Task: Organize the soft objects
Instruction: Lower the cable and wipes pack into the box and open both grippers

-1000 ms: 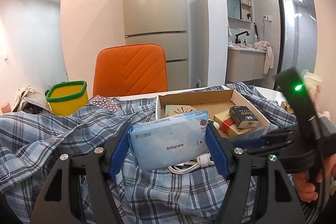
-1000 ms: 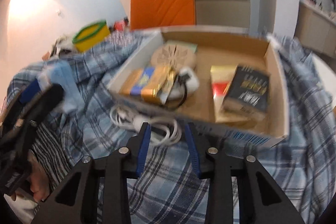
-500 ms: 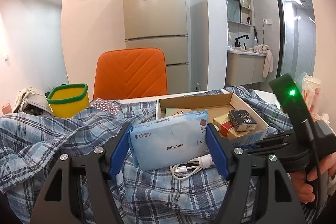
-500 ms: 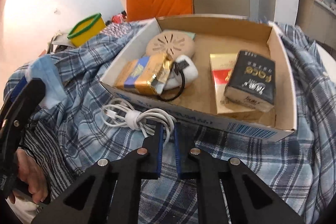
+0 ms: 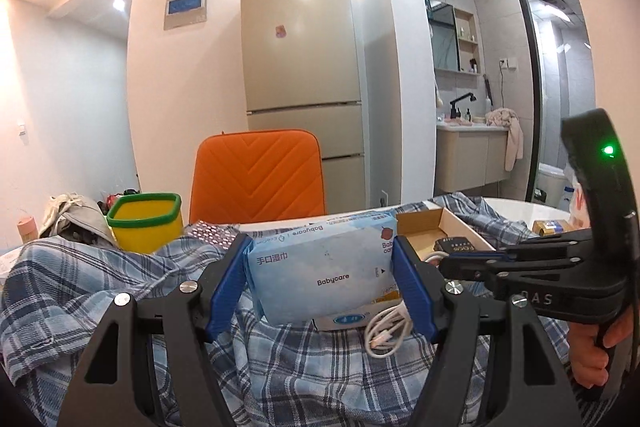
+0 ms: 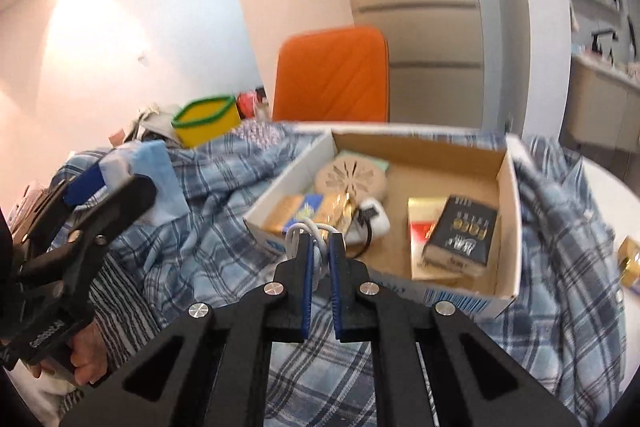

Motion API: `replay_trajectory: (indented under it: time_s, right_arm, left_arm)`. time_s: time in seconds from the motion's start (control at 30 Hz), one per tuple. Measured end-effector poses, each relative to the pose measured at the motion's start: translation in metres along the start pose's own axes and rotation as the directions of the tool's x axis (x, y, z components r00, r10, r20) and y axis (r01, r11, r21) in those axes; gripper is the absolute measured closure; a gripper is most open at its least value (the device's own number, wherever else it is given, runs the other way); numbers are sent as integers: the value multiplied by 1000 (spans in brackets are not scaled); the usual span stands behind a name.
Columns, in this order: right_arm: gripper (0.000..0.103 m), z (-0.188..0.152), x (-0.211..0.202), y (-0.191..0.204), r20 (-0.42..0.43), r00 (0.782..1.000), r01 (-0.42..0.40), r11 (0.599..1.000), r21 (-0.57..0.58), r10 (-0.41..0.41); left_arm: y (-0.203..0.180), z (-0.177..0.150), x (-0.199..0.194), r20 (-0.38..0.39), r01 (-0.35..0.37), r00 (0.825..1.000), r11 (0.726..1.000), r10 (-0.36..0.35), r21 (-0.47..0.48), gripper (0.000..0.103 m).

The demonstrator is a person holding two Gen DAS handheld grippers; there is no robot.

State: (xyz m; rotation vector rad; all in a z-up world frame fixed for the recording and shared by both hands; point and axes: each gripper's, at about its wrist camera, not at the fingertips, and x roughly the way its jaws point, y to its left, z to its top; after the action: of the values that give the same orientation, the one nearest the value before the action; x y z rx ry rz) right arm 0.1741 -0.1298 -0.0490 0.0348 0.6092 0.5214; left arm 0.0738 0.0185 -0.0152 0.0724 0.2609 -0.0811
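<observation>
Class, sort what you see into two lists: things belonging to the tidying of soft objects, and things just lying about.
In the job:
- pale blue soft wipes pack, gripped by left tongs
- coiled white cable, gripped by right tongs
- open cardboard box
- blue plaid cloth

Lying about:
- yellow green-rimmed tub
- orange chair
- beige fridge

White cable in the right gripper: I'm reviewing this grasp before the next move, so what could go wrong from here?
The white cable is pinched by a few strands in the right gripper, so its loose loops may uncoil or slip out. They hang beside the cardboard box and could snag its wall. The left gripper grips the soft wipes pack only by its ends, so it might sag or slide.
</observation>
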Motion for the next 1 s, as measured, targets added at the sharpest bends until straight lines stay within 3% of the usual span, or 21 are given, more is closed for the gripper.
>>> replay_trajectory:
  time_s: [0.17, 0.4, 0.7, 0.83, 1.0]
  right_arm:
    - [96, 6, -19, 6, 102, 994, 48, 998, -29, -45]
    - [96, 20, -46, 7, 240, 962, 139, 990, -20, -131]
    - [96, 51, -47, -34, 268, 923, 252, 961, 118, -275]
    - [96, 53, -30, -58, 224, 917, 298, 940, 168, -330]
    - [96, 43, 0, -82, 124, 928, 322, 923, 208, -352]
  left_arm:
    - [2, 9, -8, 25, -1, 1000, 1000, 2, -17, 34]
    - [-18, 24, -27, 117, 4, 993, 998, -11, 61, 35]
    - [-39, 55, -12, 145, 32, 989, 997, -43, 75, 35]
    - [-41, 64, 21, 93, 64, 993, 997, -67, 37, 35]
    - [-56, 55, 73, -63, 88, 994, 995, -85, 41, 35]
